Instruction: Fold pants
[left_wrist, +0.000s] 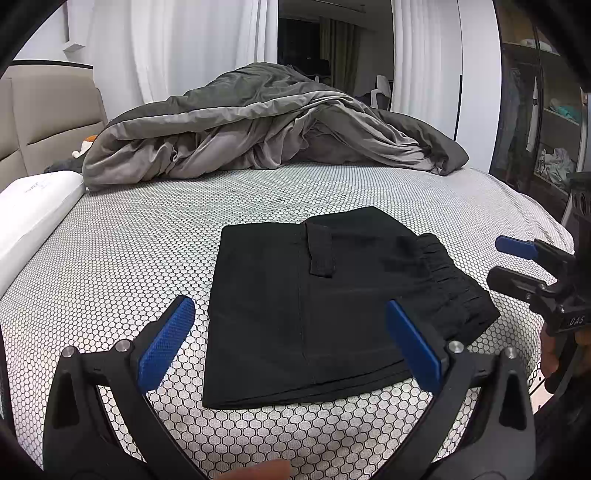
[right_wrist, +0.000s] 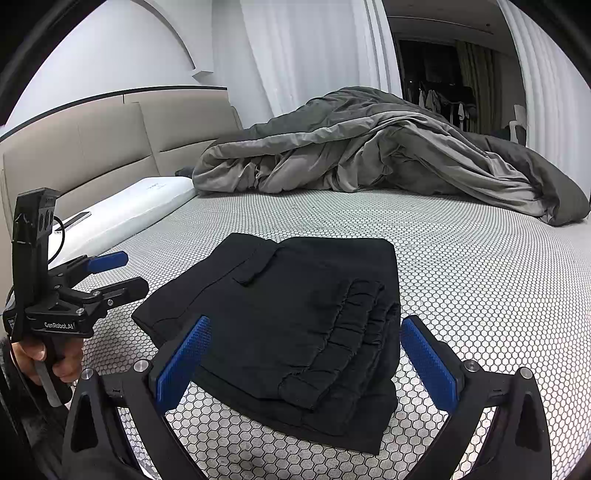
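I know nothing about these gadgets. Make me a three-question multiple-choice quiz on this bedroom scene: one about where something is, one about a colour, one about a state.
1. Where do the pants lie?
A. on the pillow
B. on the honeycomb-patterned bed sheet
C. under the duvet

2. What colour are the pads on the hand-held grippers?
A. blue
B. red
C. yellow

3. How are the pants now?
A. spread out flat
B. hanging from a gripper
C. folded into a compact stack

Answers:
1 B, since honeycomb sheet shows all round them, well short of the grey duvet and white pillow.
2 A, all visible pads are blue.
3 C, layered edges show, and both the left hand-held gripper and right hand-held gripper are open, holding nothing.
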